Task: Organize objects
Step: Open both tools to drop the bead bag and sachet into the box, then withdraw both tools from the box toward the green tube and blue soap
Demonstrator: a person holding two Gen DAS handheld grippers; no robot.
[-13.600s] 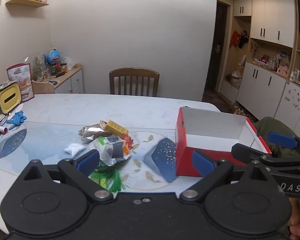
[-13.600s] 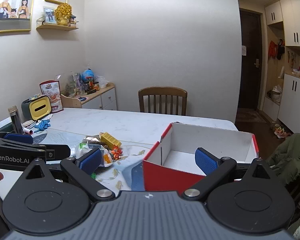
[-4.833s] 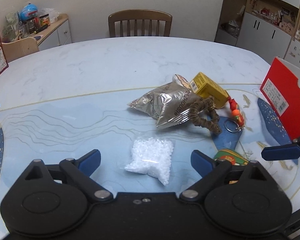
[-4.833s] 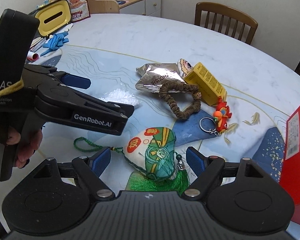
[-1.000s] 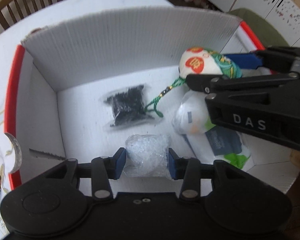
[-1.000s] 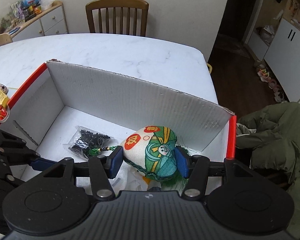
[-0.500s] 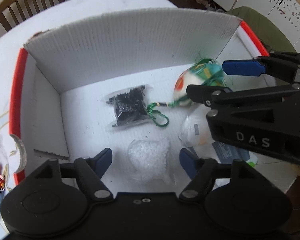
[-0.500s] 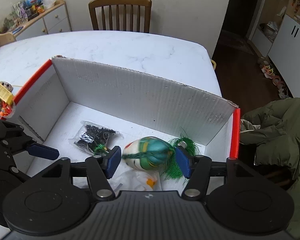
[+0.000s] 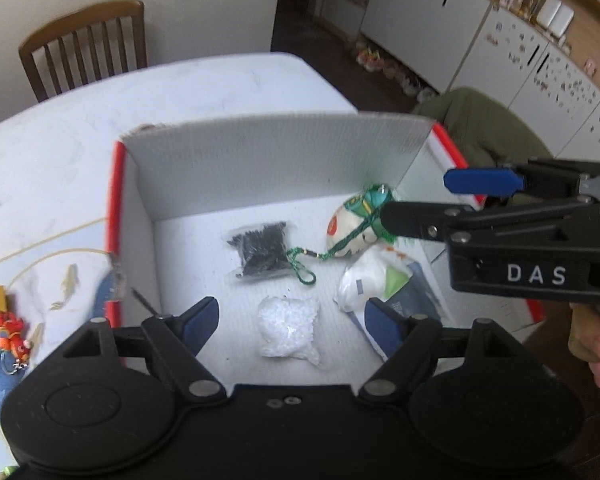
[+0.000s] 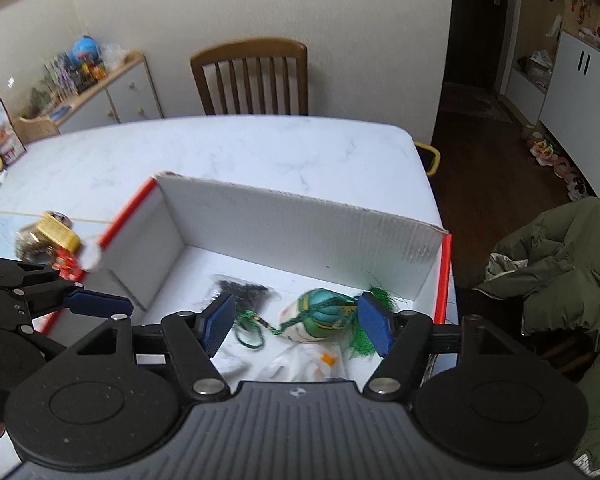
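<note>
A red box with white inner walls point(image 9: 268, 160) point(image 10: 300, 224) stands on the table. On its floor lie a bag of white pellets point(image 9: 288, 330), a bag of black bits point(image 9: 262, 248) point(image 10: 240, 292), a white plastic packet point(image 9: 372, 276) point(image 10: 300, 364) and a green and white sachet with a cord and tassel point(image 9: 354, 228) point(image 10: 320, 316). My left gripper point(image 9: 290, 320) hangs open above the pellet bag, holding nothing. My right gripper point(image 10: 298, 324) is open above the sachet, also holding nothing.
A yellow box point(image 10: 58, 234), a red keychain point(image 9: 10, 330) point(image 10: 66, 260) and a foil packet lie on the table left of the red box. A wooden chair point(image 10: 252, 76) stands at the far side. A green jacket point(image 10: 560, 272) hangs on the right.
Both grippers opened: the left let the pellet bag go, the right let the sachet go, and both now lie on the box floor. Both grippers have since risen away from the box.
</note>
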